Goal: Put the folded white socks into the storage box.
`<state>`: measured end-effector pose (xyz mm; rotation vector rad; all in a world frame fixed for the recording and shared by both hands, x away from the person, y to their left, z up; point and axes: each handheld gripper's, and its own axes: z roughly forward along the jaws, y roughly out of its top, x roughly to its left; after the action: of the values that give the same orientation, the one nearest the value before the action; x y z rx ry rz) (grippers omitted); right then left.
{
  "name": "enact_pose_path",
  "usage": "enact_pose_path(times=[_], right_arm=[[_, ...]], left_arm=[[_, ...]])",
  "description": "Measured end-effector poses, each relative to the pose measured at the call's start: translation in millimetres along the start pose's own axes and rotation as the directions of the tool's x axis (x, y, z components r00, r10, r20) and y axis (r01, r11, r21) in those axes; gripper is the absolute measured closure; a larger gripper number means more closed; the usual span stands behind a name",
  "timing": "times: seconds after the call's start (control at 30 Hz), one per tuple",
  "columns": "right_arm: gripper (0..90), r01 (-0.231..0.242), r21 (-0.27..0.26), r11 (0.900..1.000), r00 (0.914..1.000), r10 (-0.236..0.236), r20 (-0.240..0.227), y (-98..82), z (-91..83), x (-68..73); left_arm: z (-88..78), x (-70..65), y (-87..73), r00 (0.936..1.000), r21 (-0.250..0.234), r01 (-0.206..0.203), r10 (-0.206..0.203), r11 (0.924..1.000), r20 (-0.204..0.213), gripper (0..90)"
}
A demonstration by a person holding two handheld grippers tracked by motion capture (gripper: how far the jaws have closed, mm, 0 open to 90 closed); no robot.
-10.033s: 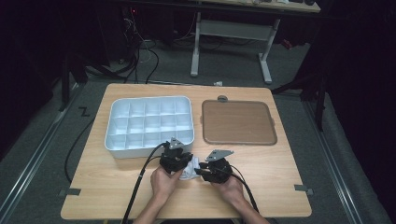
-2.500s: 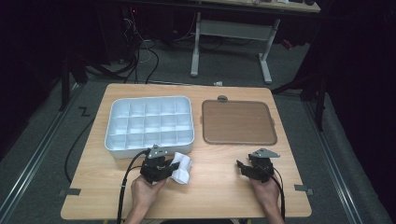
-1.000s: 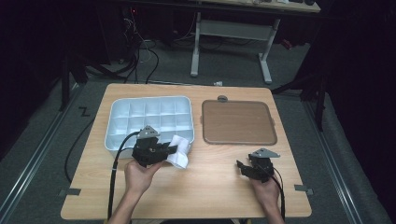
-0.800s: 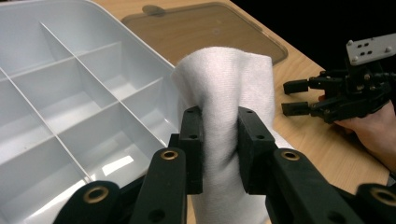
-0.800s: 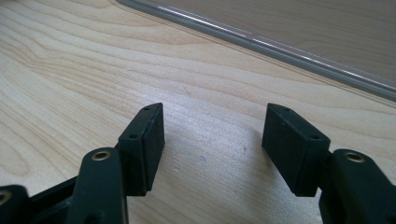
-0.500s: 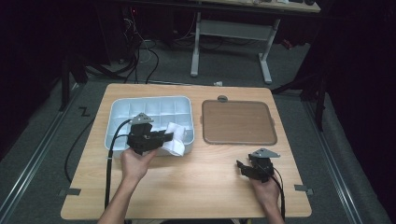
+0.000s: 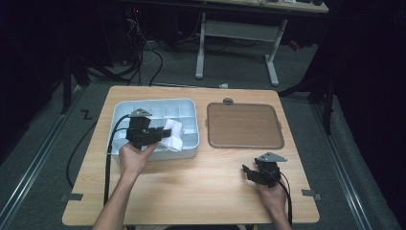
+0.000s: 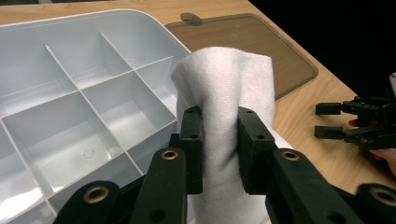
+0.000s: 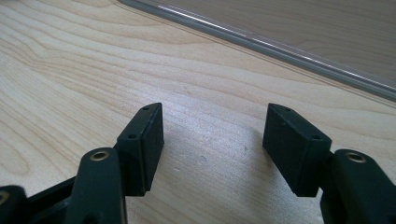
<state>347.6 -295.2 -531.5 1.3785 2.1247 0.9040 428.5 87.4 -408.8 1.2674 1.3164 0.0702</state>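
White folded cloth (image 8: 224, 88): soft, light, limp, likely to sag and unfold; best pinched mid-fold. Location: over the near compartments of the divided tray (image 7: 189, 103), clamped between left gripper (image 8: 219, 140) jaws. Right gripper (image 9: 212, 144): jaws apart, empty, resting on table (image 7: 201, 187).
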Motion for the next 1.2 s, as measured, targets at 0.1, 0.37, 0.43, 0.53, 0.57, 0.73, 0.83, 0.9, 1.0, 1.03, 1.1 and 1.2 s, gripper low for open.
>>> enact_pose_path(times=[0.1,0.37,0.43,0.53,0.57,0.73,0.83,0.9,1.0,1.03,1.1,1.2], right_arm=[[38.8,0.000,0.000,1.000,1.0000,0.000,0.000,0.0,0.0,0.0],[38.5,0.003,0.001,1.000,1.0000,-0.003,0.000,0.0,0.1,0.1],[38.5,0.003,0.001,1.000,1.0000,-0.003,0.000,0.0,0.1,0.1],[38.4,0.003,0.001,1.000,1.0000,-0.003,-0.001,0.0,0.1,0.1],[38.3,0.005,0.000,1.000,1.0000,-0.005,-0.001,0.0,0.1,0.1],[38.2,0.006,0.000,1.000,1.0000,-0.006,-0.001,0.0,0.2,0.1],[38.1,0.007,0.001,1.000,1.0000,-0.007,-0.002,0.0,0.1,0.1],[38.0,0.007,0.001,1.000,1.0000,-0.007,-0.002,0.0,0.1,0.1],[37.9,0.006,0.001,1.000,1.0000,-0.006,-0.002,0.0,0.1,0.3],[37.9,0.006,0.001,1.000,1.0000,-0.006,-0.002,0.0,0.1,0.3],[37.9,0.006,0.001,1.000,1.0000,-0.006,-0.002,0.0,0.1,0.3],[37.9,0.006,0.001,1.000,1.0000,-0.006,-0.002,0.0,0.1,0.3]], left_arm=[[0.5,4.7,1.6,0.9998,0.001,0.001,-0.001,1.0000,-0.019,74.6],[3.1,20.1,3.6,0.9969,0.000,0.007,-0.007,1.0000,-0.079,74.5],[4.2,24.5,3.5,0.9952,0.000,0.004,-0.004,1.0000,-0.098,74.5],[5.1,29.6,3.3,0.9939,-0.005,0.013,-0.013,0.9999,-0.109,74.6],[5.3,31.7,2.9,0.9935,-0.004,0.011,-0.011,0.9999,-0.113,74.6],[6.2,39.6,2.7,0.9913,-0.006,0.020,-0.020,0.9998,-0.130,74.6],[7.0,43.4,1.8,0.9892,-0.007,0.014,-0.015,0.9999,-0.146,74.6],[7.6,45.7,0.7,0.9877,-0.008,0.009,-0.010,0.9999,-0.156,74.6],[9.5,48.6,-2.2,0.9844,-0.002,-0.007,0.007,1.0000,-0.176,74.6],[10.2,49.4,-3.5,0.9827,0.002,-0.019,0.019,0.9998,-0.184,74.6],[11.5,50.3,-4.9,0.9804,0.006,-0.032,0.032,0.9995,-0.195,74.6],[13.6,50.8,-6.9,0.9756,0.011,-0.051,0.052,0.9986,-0.213,74.6]])
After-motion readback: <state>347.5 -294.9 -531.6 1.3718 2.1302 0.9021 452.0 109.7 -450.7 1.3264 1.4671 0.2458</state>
